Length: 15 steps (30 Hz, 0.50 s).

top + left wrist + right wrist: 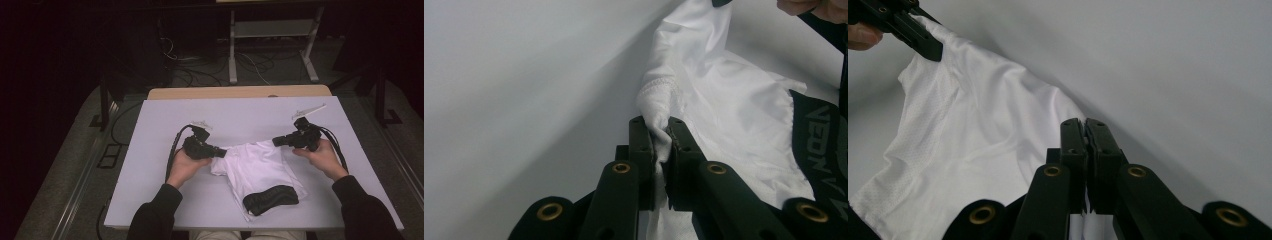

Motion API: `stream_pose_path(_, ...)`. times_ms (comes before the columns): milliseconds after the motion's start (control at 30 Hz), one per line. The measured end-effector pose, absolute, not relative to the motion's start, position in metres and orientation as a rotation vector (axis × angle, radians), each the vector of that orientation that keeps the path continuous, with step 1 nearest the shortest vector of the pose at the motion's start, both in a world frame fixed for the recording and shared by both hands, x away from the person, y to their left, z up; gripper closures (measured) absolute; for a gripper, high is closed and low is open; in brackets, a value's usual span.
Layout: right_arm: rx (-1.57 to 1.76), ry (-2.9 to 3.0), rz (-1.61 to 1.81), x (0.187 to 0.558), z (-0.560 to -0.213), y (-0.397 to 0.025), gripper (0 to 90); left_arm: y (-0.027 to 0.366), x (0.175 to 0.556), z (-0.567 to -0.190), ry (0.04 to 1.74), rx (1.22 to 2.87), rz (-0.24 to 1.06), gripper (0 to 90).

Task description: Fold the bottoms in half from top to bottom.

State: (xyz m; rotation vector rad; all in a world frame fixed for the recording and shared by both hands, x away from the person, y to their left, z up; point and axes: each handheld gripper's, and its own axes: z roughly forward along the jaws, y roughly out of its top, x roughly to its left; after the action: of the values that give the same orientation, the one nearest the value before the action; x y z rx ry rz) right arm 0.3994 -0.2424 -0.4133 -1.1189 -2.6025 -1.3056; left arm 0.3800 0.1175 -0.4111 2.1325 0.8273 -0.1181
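Desk [165, 195] first: its pale top carries a white garment [260, 167], which lies a little right of the middle, near my edge, with a black waistband [270, 199] at the end closest to me. The far end is what I am working. My left gripper [221, 151] is clamped on a bunched hem at the far left corner of the cloth; in the left gripper view the fold [659, 107] is squeezed between the jaws. My right gripper [276, 142] sits at the far right corner with its jaws pressed together; the right gripper view shows white cloth beneath them, so I judge it has that corner, thinly.

To spread the garment well, I pull both corners apart evenly and keep them low over the desk, so the waistband stays put. The right hold looks slight, so I avoid any jerk.
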Motion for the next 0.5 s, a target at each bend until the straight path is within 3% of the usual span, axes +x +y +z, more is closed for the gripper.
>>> stream_pose_path(500, -1.184, -2.601, -1.327, 0.411, -0.407, -0.228, 85.8, 0.132, 0.406, -0.400, 0.857, 2.140, -0.081, 82.1)
